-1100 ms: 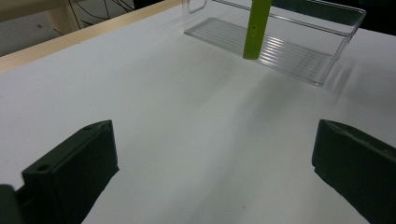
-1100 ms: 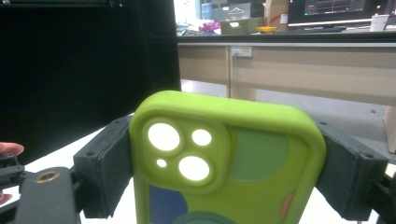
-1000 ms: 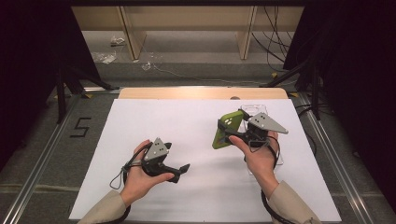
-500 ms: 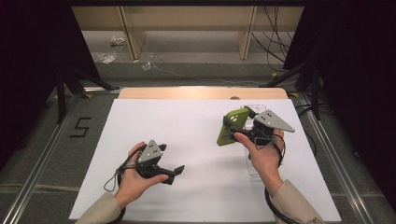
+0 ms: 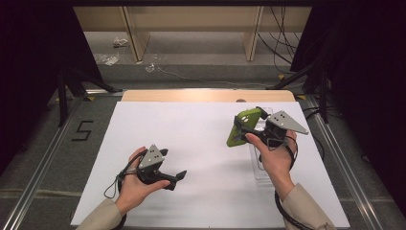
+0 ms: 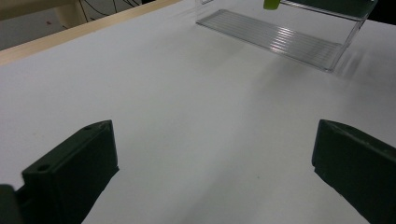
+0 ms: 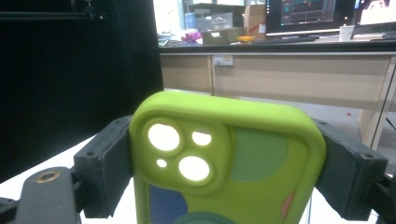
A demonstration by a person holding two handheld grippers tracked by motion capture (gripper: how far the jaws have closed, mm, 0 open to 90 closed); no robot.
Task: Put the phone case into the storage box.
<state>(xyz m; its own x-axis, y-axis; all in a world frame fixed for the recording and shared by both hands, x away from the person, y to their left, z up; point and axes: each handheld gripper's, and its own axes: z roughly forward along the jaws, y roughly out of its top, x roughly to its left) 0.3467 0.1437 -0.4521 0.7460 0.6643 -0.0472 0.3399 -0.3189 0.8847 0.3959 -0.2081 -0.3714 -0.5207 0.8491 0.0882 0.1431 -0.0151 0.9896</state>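
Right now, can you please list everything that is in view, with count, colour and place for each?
phone case: one, lime green with camera cut-outs, held off the table in the right claw
clear plastic tray: one, transparent and ribbed, lying on the right part of the table under the right hand
table: one, white top with a wooden far edge, centre of the high view
number 5 mark: one, black, on the floor left of the table
right claw: one, black with a grey plate, shut on the phone case
left claw: one, black, open, low over the white surface
hands: two, beige sleeves, at the bottom edge
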